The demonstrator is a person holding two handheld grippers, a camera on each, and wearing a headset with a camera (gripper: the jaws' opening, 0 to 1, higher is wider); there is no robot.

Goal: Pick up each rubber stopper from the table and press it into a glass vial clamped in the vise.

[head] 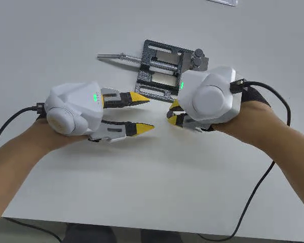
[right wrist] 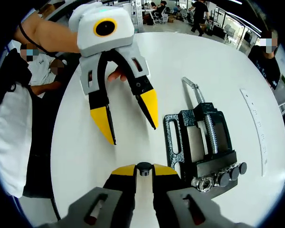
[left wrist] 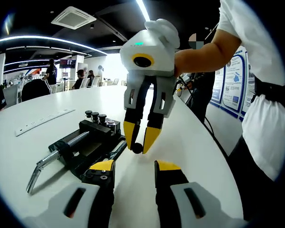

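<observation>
Right gripper (head: 173, 112) pinches a rubber stopper (right wrist: 143, 168) at its tips near the vise (right wrist: 213, 164); left gripper (head: 150, 113) wide.

— Bright, even light: ceiling strips (left wrist: 42, 38) glow overhead, and the white table (head: 157, 182) carries only soft shadows.
— Centres are sharp, but both gripper views bend strongly at the edges.

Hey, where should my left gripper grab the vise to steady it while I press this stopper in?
Probably the screw rod of the vise, coming from its handle end with the open left gripper: the rod is slim, exposed, and lies away from the vials, leaving the right gripper and its stopper room.
</observation>
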